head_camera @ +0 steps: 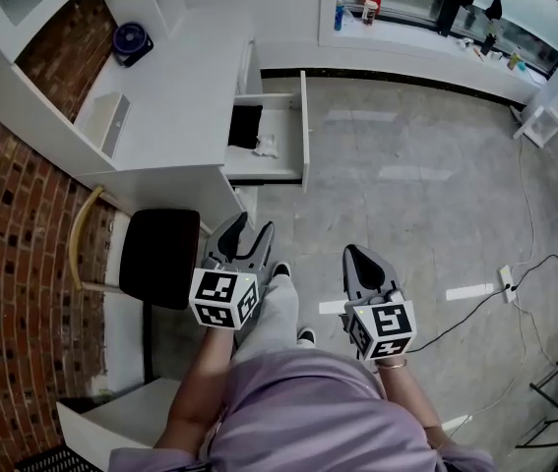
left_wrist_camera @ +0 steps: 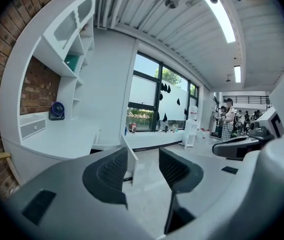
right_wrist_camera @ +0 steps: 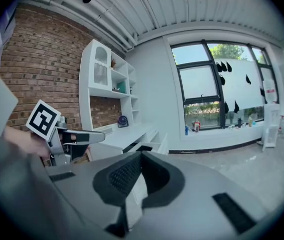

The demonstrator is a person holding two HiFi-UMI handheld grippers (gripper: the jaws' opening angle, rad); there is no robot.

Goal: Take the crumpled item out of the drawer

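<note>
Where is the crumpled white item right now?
In the head view, upper centre, the crumpled white item lies inside the open white drawer pulled out of the white desk, just right of a black object.

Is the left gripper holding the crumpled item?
No, the left gripper has its jaws apart with nothing between them, and the crumpled item lies in the open drawer.

desk (head_camera: 180, 96): white all over; drawer (head_camera: 304, 131) same
crumpled item (head_camera: 266, 147): white; the object (head_camera: 245, 126) next to it is black
brick wall (head_camera: 3, 224): red-brown; pale mortar grid
chair seat (head_camera: 160, 257): black; backrest (head_camera: 80, 234) tan
left gripper (head_camera: 249, 230), right gripper (head_camera: 357, 254): grey; black-and-white square markers
fan (head_camera: 132, 40): dark blue
floor (head_camera: 406, 205): grey
</note>
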